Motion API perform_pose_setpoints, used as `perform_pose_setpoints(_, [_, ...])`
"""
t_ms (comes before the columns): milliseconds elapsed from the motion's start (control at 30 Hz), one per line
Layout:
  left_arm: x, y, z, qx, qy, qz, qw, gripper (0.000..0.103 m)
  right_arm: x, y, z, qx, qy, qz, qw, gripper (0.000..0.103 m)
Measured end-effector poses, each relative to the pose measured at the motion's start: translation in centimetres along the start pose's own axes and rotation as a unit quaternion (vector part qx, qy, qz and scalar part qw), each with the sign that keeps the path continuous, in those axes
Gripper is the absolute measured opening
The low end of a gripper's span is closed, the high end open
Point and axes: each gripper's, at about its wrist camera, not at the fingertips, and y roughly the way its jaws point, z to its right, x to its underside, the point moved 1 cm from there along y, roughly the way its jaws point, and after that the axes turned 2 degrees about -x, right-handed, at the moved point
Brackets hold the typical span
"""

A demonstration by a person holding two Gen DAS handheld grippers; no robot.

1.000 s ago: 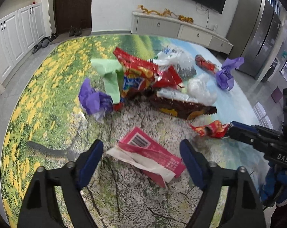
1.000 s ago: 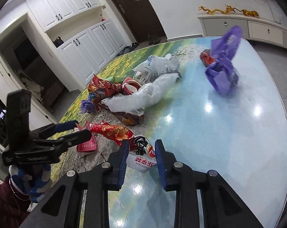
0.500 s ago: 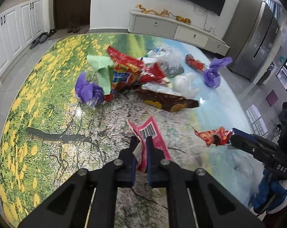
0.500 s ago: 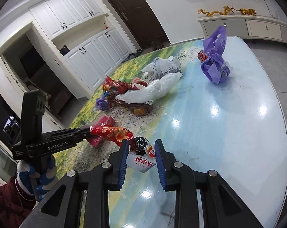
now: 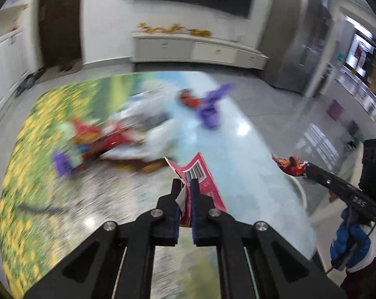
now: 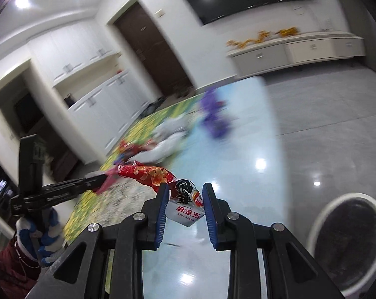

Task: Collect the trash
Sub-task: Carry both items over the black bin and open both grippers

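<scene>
The left hand-held gripper (image 5: 186, 184) is matte black, with two flat angular linkage arms that carry round silver screw heads at the joints and triangular cut-outs nearer the camera; its narrow fingers are lined with dark blue pads (image 5: 194, 199). The right hand-held gripper (image 6: 184, 194) is built the same, its pads (image 6: 163, 214) a brighter blue. Seen from the side, each tool has a tall black block on top and small white lettering along its body. Both hands wear blue-and-white gloves (image 6: 42, 239), and a dark red sleeve (image 6: 6, 271) covers the left arm.
</scene>
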Motion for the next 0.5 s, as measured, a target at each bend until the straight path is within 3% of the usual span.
perform_pose_setpoints(133, [-2.3, 2.5, 5.8, 0.056, 0.051, -0.009, 0.9971, 0.006, 1.0, -4.4, 5.5, 0.085, 0.046, 0.027, 0.995, 0.026])
perform_pose_setpoints(267, [-4.0, 6.1, 12.9, 0.110, 0.105, -0.033, 0.9878, 0.007, 2.8, -7.3, 11.5, 0.181, 0.094, 0.021, 0.979, 0.026])
perform_pose_setpoints(500, [-4.3, 12.5, 22.4, 0.166, 0.154, -0.087, 0.9702, 0.008, 6.0, -7.0, 18.7, 0.259, 0.144, -0.021, 0.955, 0.026])
